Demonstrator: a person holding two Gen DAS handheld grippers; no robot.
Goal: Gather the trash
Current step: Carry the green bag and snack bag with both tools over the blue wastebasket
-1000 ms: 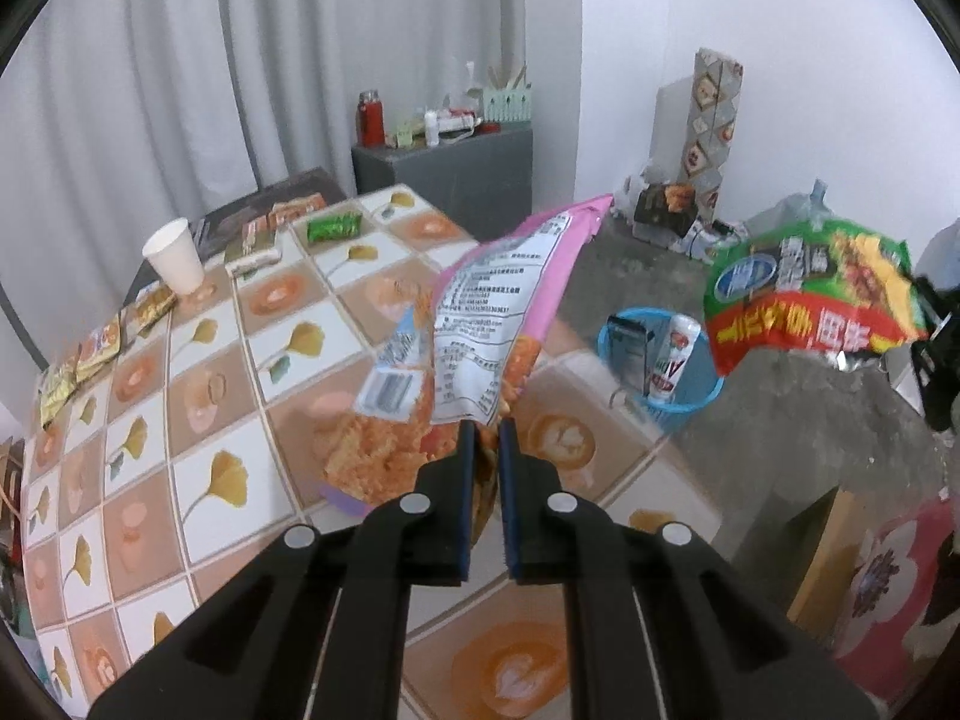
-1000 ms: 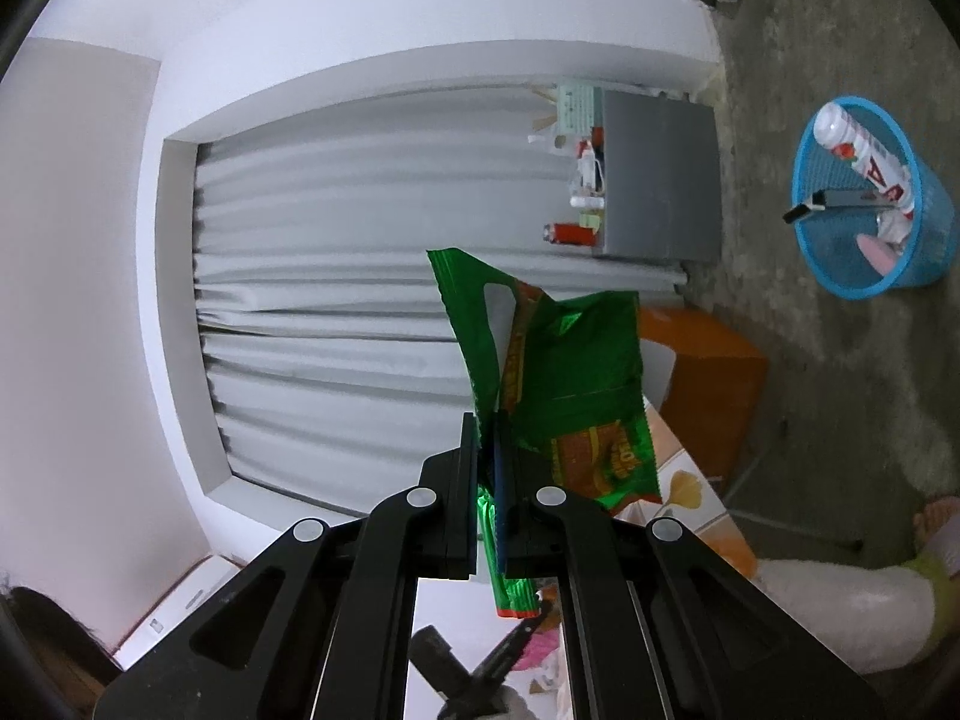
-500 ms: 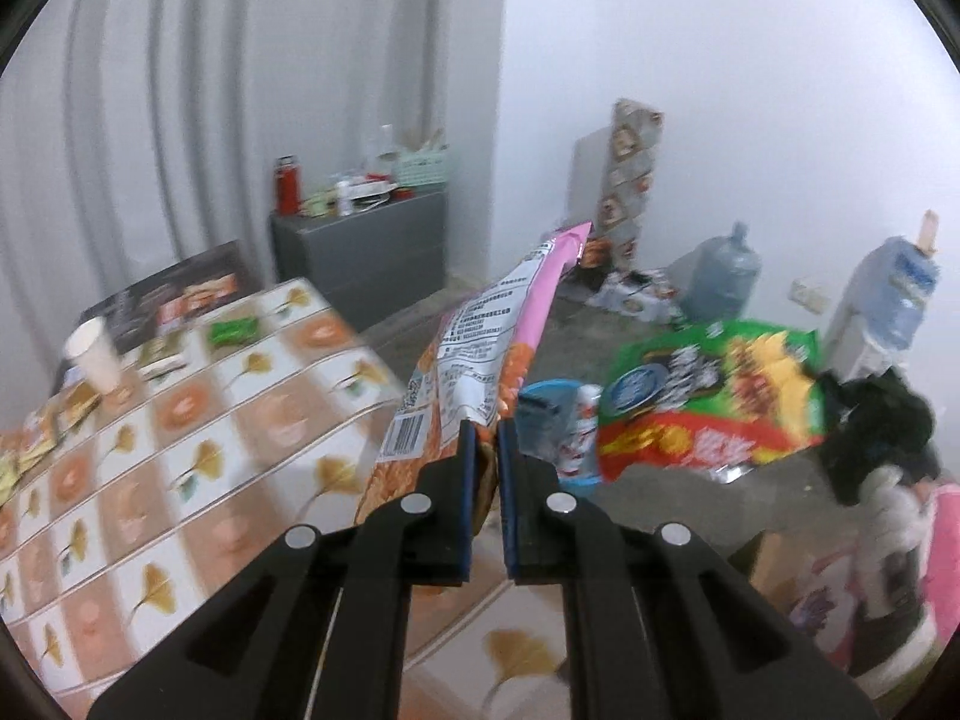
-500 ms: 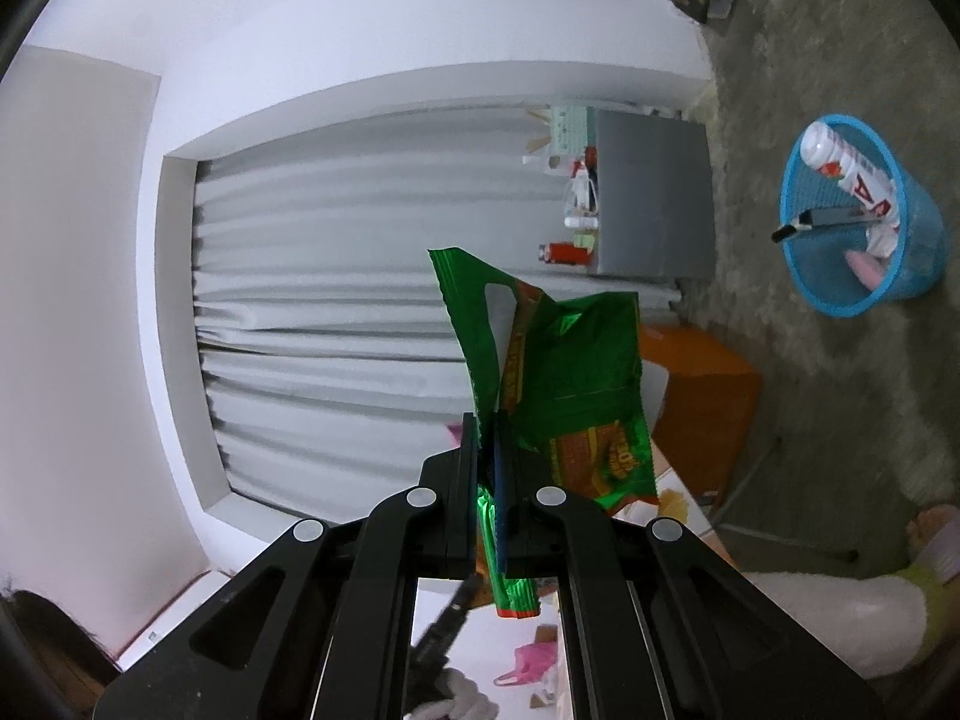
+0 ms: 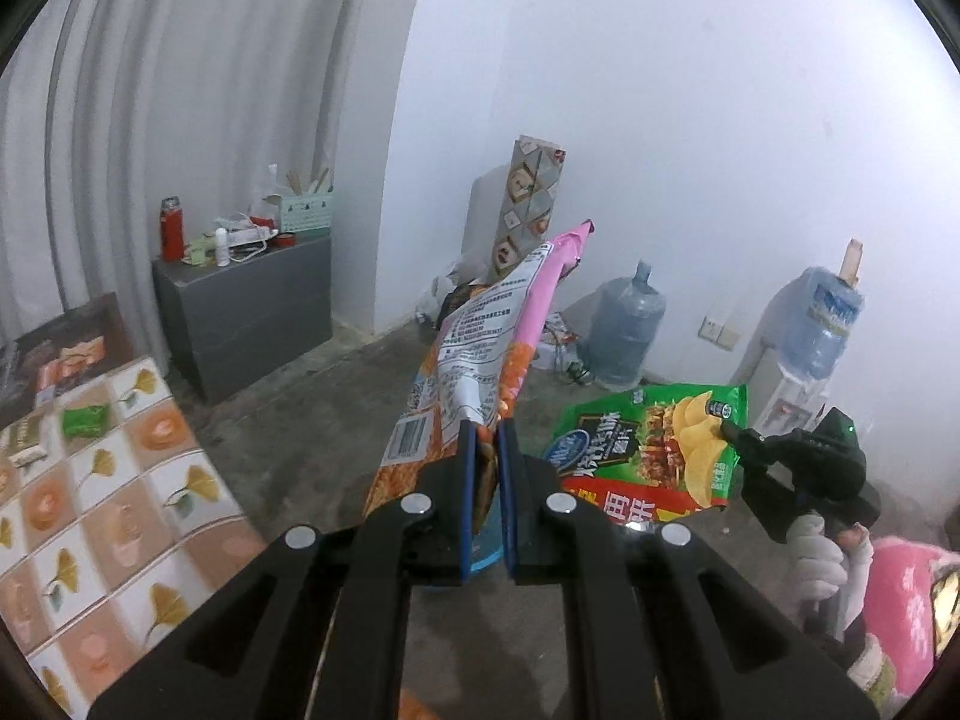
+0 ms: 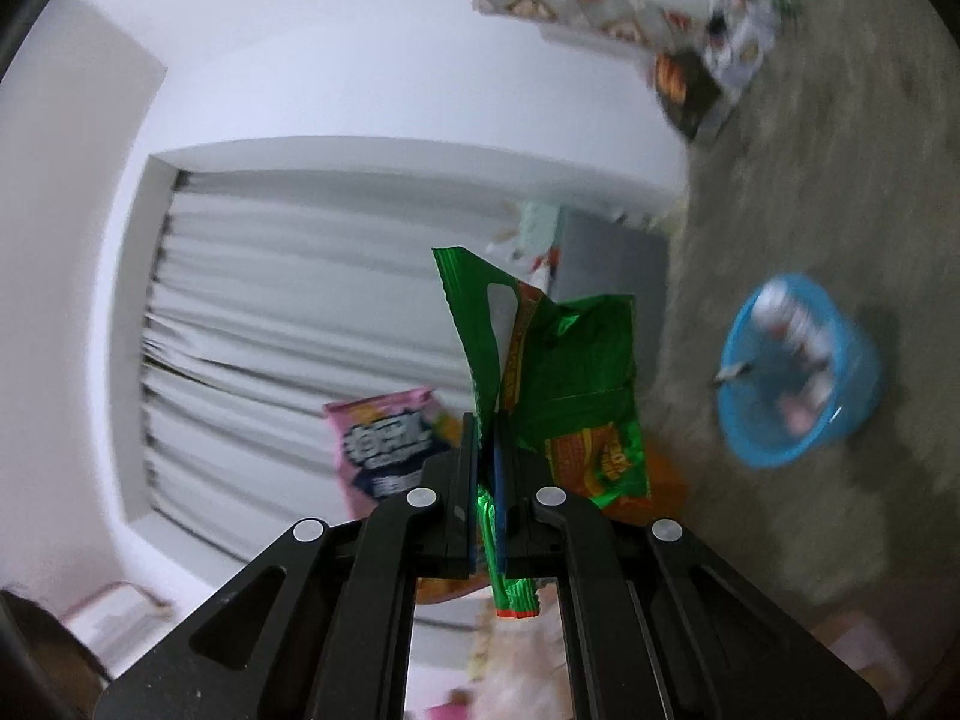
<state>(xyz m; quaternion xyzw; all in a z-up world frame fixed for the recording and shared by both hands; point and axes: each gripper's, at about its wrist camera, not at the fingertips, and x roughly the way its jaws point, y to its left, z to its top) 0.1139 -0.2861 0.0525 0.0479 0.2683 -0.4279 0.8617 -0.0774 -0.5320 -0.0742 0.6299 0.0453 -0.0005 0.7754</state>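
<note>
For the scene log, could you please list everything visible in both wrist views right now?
Pink snack bag: one, pink and orange, clamped in left gripper.
Green chip bag: one, green and red, clamped in right gripper.
Basket: one, blue, on floor, trash inside.
Table: one, leaf-patterned cloth, left; small packets on it.
Cabinet: one, grey, by curtain, red flask on top.
Water jugs: two, blue, along wall.
Patterned box: one, tall, against wall.
Left gripper: black, shut.
Right gripper: black, shut.
Gloved hand: white, gripping the right gripper's handle.

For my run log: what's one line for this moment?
left gripper: shut on pink snack bag | right gripper: shut on green chip bag | blue basket: on floor
</note>
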